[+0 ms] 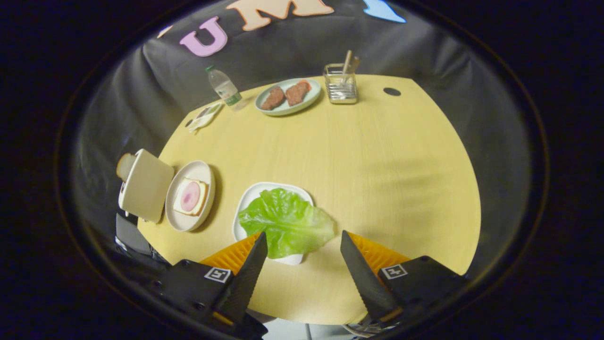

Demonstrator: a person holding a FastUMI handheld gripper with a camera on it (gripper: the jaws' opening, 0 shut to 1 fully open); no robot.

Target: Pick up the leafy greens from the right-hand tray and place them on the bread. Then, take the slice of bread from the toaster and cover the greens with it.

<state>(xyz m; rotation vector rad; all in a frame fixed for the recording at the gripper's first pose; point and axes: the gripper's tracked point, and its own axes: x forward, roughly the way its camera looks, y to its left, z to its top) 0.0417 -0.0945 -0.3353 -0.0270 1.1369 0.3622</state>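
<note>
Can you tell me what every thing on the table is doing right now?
Gripper: jaws open, empty, just short of the lettuce.
Lettuce: lying on its white tray, hanging over the edge.
Bread: flat on a round plate, pink slice on top, no lettuce yet.
Toaster: a slice of bread sticking out of it.
Water bottle: upright, cap on.
Meat plate: holding two brown pieces.

Green leaf (288, 222) (white tray (250, 196)), yellow tbl (377, 156)
</note>
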